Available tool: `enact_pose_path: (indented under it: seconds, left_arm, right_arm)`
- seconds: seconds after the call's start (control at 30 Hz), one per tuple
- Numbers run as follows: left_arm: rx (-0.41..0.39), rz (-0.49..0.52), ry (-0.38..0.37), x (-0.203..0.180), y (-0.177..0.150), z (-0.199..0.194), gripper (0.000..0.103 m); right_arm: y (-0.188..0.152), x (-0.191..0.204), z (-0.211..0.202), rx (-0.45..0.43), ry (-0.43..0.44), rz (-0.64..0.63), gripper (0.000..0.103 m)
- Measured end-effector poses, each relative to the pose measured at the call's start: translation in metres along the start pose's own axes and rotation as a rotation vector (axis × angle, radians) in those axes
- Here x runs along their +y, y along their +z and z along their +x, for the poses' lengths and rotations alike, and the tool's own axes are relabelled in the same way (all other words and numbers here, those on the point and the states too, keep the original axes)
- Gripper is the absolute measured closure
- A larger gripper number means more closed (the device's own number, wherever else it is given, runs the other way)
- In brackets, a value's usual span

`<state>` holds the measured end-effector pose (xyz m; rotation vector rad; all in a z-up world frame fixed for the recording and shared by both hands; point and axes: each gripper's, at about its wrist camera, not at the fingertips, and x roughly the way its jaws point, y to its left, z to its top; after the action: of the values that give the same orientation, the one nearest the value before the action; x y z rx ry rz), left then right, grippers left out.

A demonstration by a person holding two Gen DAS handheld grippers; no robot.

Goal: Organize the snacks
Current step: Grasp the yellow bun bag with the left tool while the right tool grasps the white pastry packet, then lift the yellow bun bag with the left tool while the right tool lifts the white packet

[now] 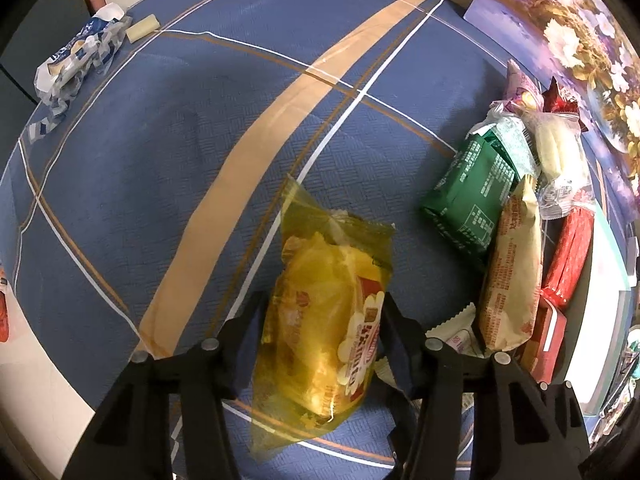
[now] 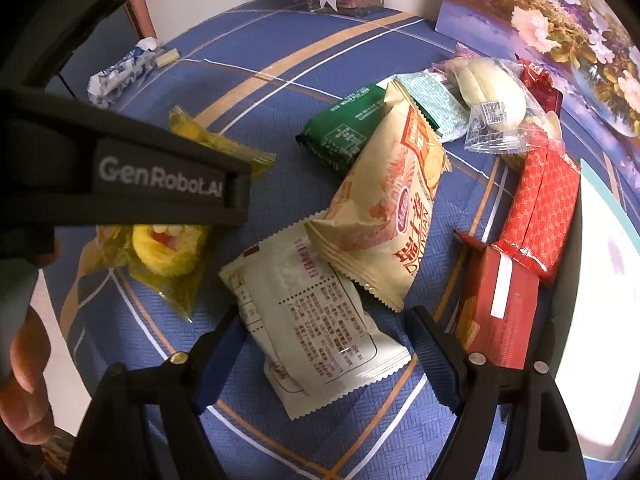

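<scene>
the left hand-held gripper (image 1: 324,320) is closed on the yellow snack bag (image 1: 328,312), one finger pressed into each side of it; whether the bag's near end rests on the blue checked cloth (image 1: 160,140) of the table cannot be told. in the right wrist view the same bag (image 2: 172,248) shows at the left, partly hidden behind the black body of the left hand-held gripper.

the right hand-held gripper (image 2: 324,336) stands wide, its fingers on either side of a white snack packet (image 2: 316,328) that lies flat on the cloth; the fingers do not touch it. just beyond, a cream snack bag (image 2: 384,208) overlaps the white packet's far end and leans against a green packet (image 2: 344,128). farther right lie a pale green packet (image 2: 436,104) and a clear-wrapped white bun (image 2: 492,92). a red patterned packet (image 2: 540,208) lies at the right edge, with a red box (image 2: 500,312) near it, just beside the right finger.

at the far left of the table sits a crumpled blue-and-white wrapper (image 1: 76,60) with a small pale bar (image 1: 143,28) just beside it, well apart from the pile.
</scene>
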<state>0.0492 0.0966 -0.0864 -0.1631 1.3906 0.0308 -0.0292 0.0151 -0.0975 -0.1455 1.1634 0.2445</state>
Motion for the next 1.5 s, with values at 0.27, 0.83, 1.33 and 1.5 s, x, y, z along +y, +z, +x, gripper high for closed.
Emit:
enact_pose_path:
  seconds: [0.27, 0.83, 1.33, 1.5]
  left_arm:
    - [-0.01, -0.005, 0.002, 0.001, -0.008, -0.003, 0.046]
    - [-0.011, -0.034, 0.01, 0.002, -0.013, -0.012, 0.051]
    - [-0.074, -0.095, -0.025, 0.022, -0.023, -0.041, 0.054]
    - [-0.123, -0.115, -0.044, 0.028, -0.026, -0.065, 0.054]
  right_arm:
    - [-0.014, -0.001, -0.011, -0.011, -0.007, 0.003, 0.023]
    - [-0.018, -0.003, -0.028, -0.037, -0.011, 0.011, 0.043]
    - [-0.024, -0.001, -0.057, -0.1, 0.033, 0.008, 0.046]
    - [-0.023, -0.001, -0.075, -0.144, 0.06, 0.013, 0.047]
